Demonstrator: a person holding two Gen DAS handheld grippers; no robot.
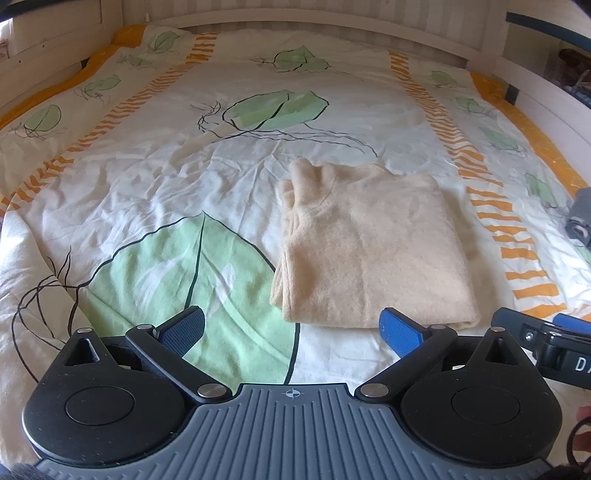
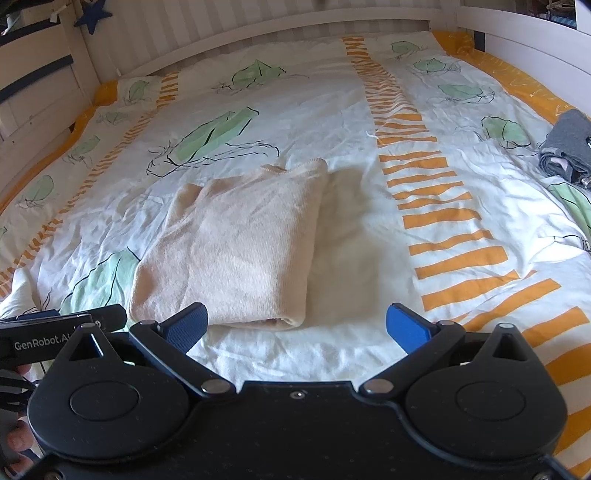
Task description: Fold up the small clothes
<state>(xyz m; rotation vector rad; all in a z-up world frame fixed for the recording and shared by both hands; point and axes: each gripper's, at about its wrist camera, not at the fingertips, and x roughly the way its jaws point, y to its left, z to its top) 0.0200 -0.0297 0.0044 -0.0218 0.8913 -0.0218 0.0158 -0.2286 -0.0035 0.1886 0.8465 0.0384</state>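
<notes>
A cream knitted garment [image 1: 369, 251] lies folded into a neat rectangle on the bed cover, with a bunched sleeve or cuff at its far left corner. It also shows in the right wrist view [image 2: 236, 243]. My left gripper [image 1: 291, 332] is open and empty, just in front of the garment's near edge. My right gripper [image 2: 297, 328] is open and empty, also just in front of the near edge, to the right. The right gripper also shows at the right edge of the left wrist view [image 1: 546, 339]. The left gripper shows at the left edge of the right wrist view [image 2: 55, 325].
The bed cover [image 1: 184, 166] is white with green leaves and orange stripes. A pile of grey folded clothes [image 2: 569, 147] lies at the bed's right side. A white wooden bed frame [image 2: 258, 26] runs round the far and side edges.
</notes>
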